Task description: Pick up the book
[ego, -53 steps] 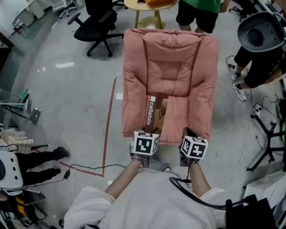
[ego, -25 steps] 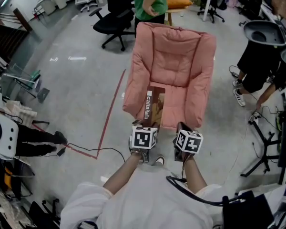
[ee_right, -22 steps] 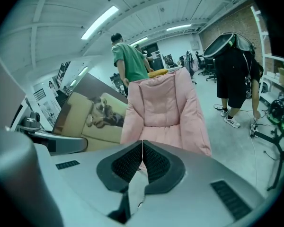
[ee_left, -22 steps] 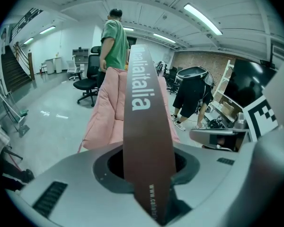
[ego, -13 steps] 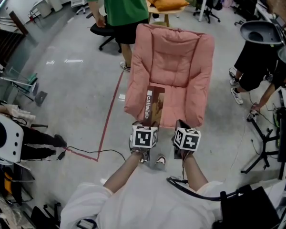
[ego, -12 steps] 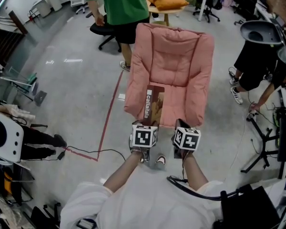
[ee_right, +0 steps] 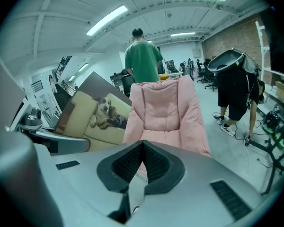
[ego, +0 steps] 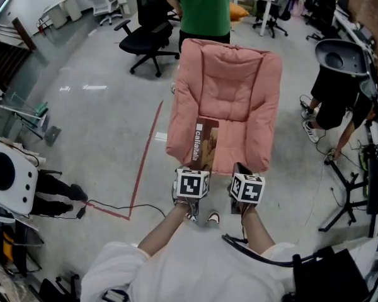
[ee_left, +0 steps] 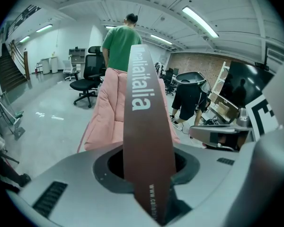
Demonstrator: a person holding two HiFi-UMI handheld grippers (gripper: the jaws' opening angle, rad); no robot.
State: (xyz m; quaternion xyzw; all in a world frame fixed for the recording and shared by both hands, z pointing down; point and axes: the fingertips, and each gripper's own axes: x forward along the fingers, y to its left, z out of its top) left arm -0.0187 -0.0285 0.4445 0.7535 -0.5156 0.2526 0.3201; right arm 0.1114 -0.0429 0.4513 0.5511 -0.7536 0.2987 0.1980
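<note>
Book (ego: 205, 145), spine showing, clamped by fingers of left gripper (ee_left: 149, 174) over pink armchair (ego: 230, 87); near end hidden behind gripper. Fingers of right gripper (ee_right: 141, 164) together, empty.

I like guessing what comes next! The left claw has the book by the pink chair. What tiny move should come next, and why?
Probably lift the book a little higher, clear of the pink chair. The left claw is shut on its spine, and the book looks close to the seat.

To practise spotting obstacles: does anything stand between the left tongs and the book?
Nothing visible does. The left tongs are shut on the book, gripping it at its spine, with nothing else between them.
</note>
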